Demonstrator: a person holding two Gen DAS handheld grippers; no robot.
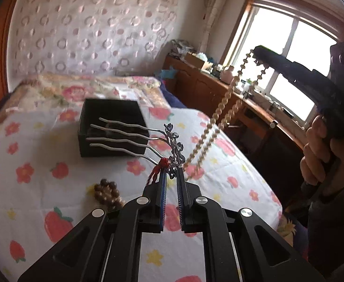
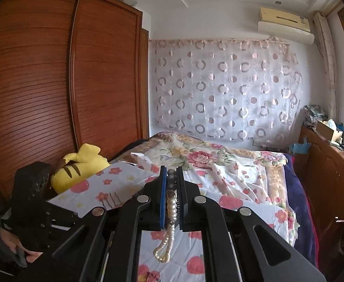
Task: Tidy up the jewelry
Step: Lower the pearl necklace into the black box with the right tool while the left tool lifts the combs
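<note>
My left gripper (image 1: 172, 172) is shut on silver hairpins (image 1: 129, 138) with an ornate metal head and a red tassel; their wavy prongs reach over the black jewelry box (image 1: 112, 129) on the bed. A brown bead bracelet (image 1: 107, 193) lies on the quilt left of the left fingers. My right gripper (image 2: 171, 176) is shut on a pearl necklace (image 2: 169, 213), which hangs in a loop below the jaws. In the left wrist view the right gripper (image 1: 258, 51) is held high at the right and the pearl necklace (image 1: 221, 110) hangs from it down to the bed.
The bed has a white strawberry-and-flower quilt (image 1: 54, 188). A yellow plush toy (image 2: 80, 166) lies by the wooden wardrobe (image 2: 42, 82). A cluttered wooden cabinet (image 1: 207, 82) runs under the window at the right. A patterned curtain (image 2: 223, 87) covers the far wall.
</note>
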